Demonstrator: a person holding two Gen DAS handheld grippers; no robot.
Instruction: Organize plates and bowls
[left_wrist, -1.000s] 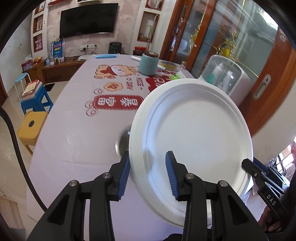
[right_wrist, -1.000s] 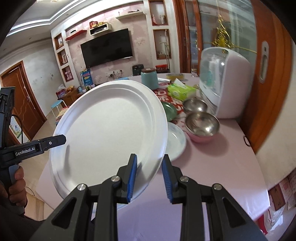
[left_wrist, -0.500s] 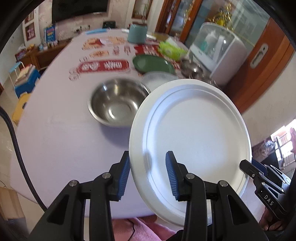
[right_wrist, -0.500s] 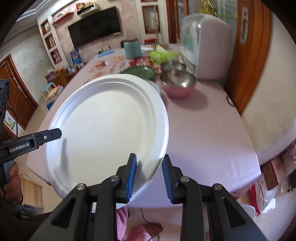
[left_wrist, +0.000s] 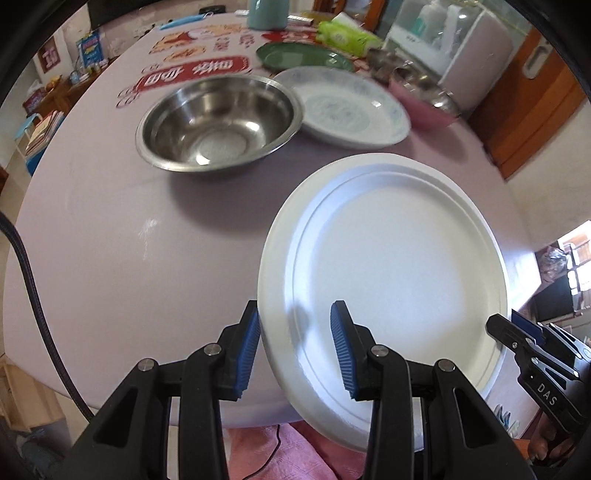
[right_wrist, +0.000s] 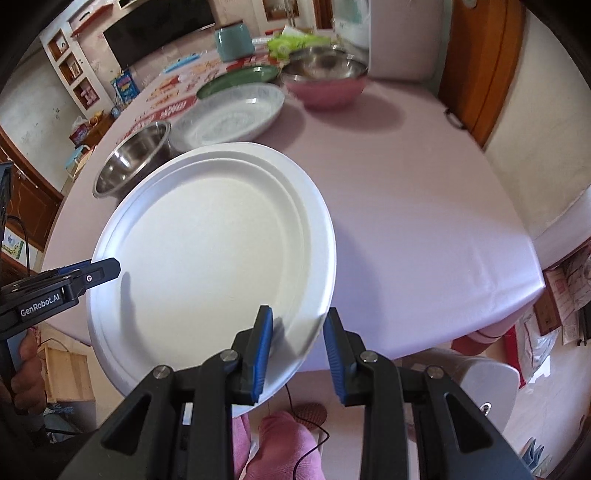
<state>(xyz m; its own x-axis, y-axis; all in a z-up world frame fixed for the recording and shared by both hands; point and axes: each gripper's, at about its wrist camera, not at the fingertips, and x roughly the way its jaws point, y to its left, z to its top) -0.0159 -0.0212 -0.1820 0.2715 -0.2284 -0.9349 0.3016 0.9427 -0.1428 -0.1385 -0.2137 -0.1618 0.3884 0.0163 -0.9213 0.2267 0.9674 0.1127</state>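
Plate (left_wrist: 399, 280), white and tilted, hangs over the near edge of the table (left_wrist: 110, 221), carried by both grippers at once. The left gripper (left_wrist: 293, 347) has its narrow fingers on either side of the plate's left rim, one blue pad (left_wrist: 247, 350) behind the rim, the other in front on the plate's face. The right gripper (right_wrist: 297, 352) straddles the opposite rim the same way, jaws narrow, holding it. Beyond the plate sits a steel bowl (left_wrist: 218, 122), just beside a patterned dish (left_wrist: 351, 107); farther back are a green plate (left_wrist: 303, 57) and a pink bowl (right_wrist: 327, 86) with a steel one nested inside. Between the steel bowl and the table's near edge the cloth lies bare, and the right side is bare too.
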